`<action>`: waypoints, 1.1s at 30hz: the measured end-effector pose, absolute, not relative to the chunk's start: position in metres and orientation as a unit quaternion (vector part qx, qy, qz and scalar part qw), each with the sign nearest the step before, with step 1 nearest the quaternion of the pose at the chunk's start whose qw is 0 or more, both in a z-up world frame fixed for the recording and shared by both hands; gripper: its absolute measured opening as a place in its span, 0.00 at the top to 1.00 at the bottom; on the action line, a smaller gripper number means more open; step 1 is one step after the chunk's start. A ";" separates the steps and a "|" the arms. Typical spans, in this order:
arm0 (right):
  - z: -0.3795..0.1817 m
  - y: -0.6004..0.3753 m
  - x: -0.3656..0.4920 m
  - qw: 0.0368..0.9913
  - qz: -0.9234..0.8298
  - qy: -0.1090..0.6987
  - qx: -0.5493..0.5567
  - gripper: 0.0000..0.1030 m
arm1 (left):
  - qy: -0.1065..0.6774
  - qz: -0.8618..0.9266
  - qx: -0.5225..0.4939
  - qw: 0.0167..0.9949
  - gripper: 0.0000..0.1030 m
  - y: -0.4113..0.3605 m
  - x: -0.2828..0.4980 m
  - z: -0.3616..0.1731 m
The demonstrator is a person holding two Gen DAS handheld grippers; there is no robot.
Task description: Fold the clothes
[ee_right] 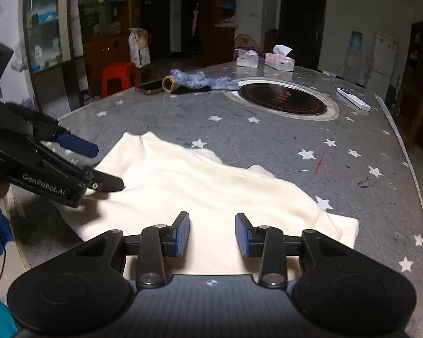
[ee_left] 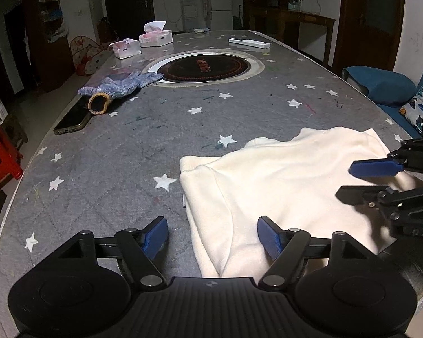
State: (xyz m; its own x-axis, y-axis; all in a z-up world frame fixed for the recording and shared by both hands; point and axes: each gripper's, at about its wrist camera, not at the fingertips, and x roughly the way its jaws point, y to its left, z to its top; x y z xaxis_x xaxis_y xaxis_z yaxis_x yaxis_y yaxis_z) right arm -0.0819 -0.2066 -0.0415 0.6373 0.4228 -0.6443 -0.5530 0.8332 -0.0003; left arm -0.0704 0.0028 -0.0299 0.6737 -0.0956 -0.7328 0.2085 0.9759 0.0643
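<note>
A cream fleece garment (ee_left: 282, 183) lies partly folded on the grey star-patterned table (ee_left: 112, 163), close to its near edge. My left gripper (ee_left: 213, 236) is open, its jaws straddling the garment's left edge, with nothing held between them. Entering from the right of the left wrist view, my right gripper (ee_left: 349, 180) hovers over the cloth's right side. In the right wrist view the garment (ee_right: 197, 186) spreads ahead of my right gripper (ee_right: 213, 233), which is open just above the cloth. My left gripper (ee_right: 108, 167) reaches in from the left, open, at the garment's far-left corner.
A blue knitted glove (ee_left: 121, 86) and a phone (ee_left: 73, 117) lie at the table's left. A round inset hob (ee_left: 204, 67) sits mid-table, with tissue boxes (ee_left: 155, 38) and a white remote (ee_left: 249, 42) beyond. A red stool (ee_left: 0, 157) stands left, a blue sofa (ee_left: 380, 87) right.
</note>
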 end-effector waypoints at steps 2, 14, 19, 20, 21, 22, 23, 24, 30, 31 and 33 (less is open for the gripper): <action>-0.042 -0.211 -0.081 0.900 0.269 0.332 -0.089 0.66 | 0.395 -0.082 0.073 0.912 0.27 0.003 -0.070 -0.029; -0.031 -0.228 -0.072 0.910 0.254 0.324 -0.051 0.66 | 0.392 -0.072 0.091 0.913 0.25 -0.001 -0.065 -0.023; -0.036 -0.233 -0.055 0.912 0.233 0.335 -0.042 0.67 | 0.390 -0.070 0.097 0.913 0.23 -0.003 -0.061 -0.020; -0.041 -0.234 -0.050 0.910 0.226 0.344 -0.040 0.67 | 0.390 -0.069 0.098 0.913 0.22 -0.004 -0.061 -0.019; -0.045 -0.235 -0.046 0.908 0.220 0.353 -0.039 0.67 | 0.390 -0.069 0.098 0.913 0.22 -0.004 -0.060 -0.019; -0.047 -0.236 -0.044 0.908 0.219 0.356 -0.035 0.69 | 0.389 -0.069 0.099 0.913 0.22 -0.004 -0.059 -0.018; -0.049 -0.237 -0.042 0.907 0.219 0.358 -0.031 0.70 | 0.389 -0.069 0.100 0.913 0.21 -0.005 -0.058 -0.018; -0.049 -0.238 -0.041 0.907 0.219 0.358 -0.030 0.70 | 0.389 -0.069 0.101 0.913 0.21 -0.005 -0.057 -0.017; -0.042 -0.244 -0.041 0.912 0.212 0.351 -0.020 0.71 | 0.390 -0.068 0.103 0.913 0.20 -0.006 -0.051 -0.015; -0.044 -0.244 -0.039 0.910 0.212 0.355 -0.020 0.71 | 0.390 -0.069 0.103 0.912 0.20 -0.007 -0.049 -0.015; -0.047 -0.244 -0.037 0.908 0.212 0.361 -0.021 0.72 | 0.390 -0.070 0.104 0.912 0.19 -0.009 -0.047 -0.015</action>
State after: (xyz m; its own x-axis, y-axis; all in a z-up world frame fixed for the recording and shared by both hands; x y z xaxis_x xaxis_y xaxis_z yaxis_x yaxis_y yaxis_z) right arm -0.0367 -0.2438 -0.0473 0.6494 0.3699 -0.6644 -0.4003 0.9092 0.1150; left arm -0.0471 -0.0090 -0.0147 0.6858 -0.0471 -0.7262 0.2094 0.9685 0.1350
